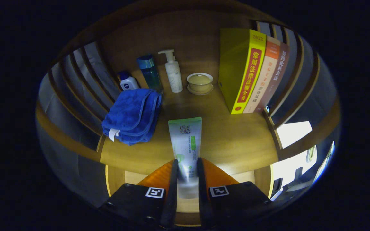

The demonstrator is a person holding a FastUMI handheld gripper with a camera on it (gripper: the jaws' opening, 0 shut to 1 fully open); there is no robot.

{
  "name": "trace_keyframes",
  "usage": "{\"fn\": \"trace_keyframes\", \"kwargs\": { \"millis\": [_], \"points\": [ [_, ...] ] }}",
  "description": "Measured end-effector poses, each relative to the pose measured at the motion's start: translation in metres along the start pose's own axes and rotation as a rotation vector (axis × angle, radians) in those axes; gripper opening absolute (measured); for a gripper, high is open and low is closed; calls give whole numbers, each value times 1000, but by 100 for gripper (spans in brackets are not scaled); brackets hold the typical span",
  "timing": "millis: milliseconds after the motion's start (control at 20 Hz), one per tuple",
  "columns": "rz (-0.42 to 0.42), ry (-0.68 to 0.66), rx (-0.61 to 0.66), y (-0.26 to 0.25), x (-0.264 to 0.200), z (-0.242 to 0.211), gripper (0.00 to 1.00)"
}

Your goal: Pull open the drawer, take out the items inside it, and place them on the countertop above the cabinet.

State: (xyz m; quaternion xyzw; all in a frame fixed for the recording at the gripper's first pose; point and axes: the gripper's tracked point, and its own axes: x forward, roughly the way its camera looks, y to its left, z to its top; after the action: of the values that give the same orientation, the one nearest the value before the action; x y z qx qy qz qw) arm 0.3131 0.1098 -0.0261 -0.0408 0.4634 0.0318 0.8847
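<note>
- I have the gripper (186, 175) clamped on a soft plastic tube (185, 141), both fingers pressing its lower end; the flat crimped end points away from me over the wooden countertop (236, 141)
- Left of the tube sits a folded blue towel (133, 116), plush, with stitched edges
- Beyond the tube, against the back panel: a small bottle (127, 82), a tall blue bottle (149, 73), a white pump bottle (173, 72), a round lidded cup (199, 82)
- Right of the tube, upright books (252, 73) stand together; smooth bare wood lies open between them and the tube
</note>
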Motion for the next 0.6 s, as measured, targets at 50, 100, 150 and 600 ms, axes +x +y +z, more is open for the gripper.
{"fn": "trace_keyframes", "kwargs": {
  "millis": [50,100,150,600],
  "points": [
    [-8,-1,-3,1,9,6,38],
    [-11,2,-7,3,18,12,38],
    [-15,6,-5,4,27,16,38],
    [-44,9,62,-4,64,23,43]
  ]
}}
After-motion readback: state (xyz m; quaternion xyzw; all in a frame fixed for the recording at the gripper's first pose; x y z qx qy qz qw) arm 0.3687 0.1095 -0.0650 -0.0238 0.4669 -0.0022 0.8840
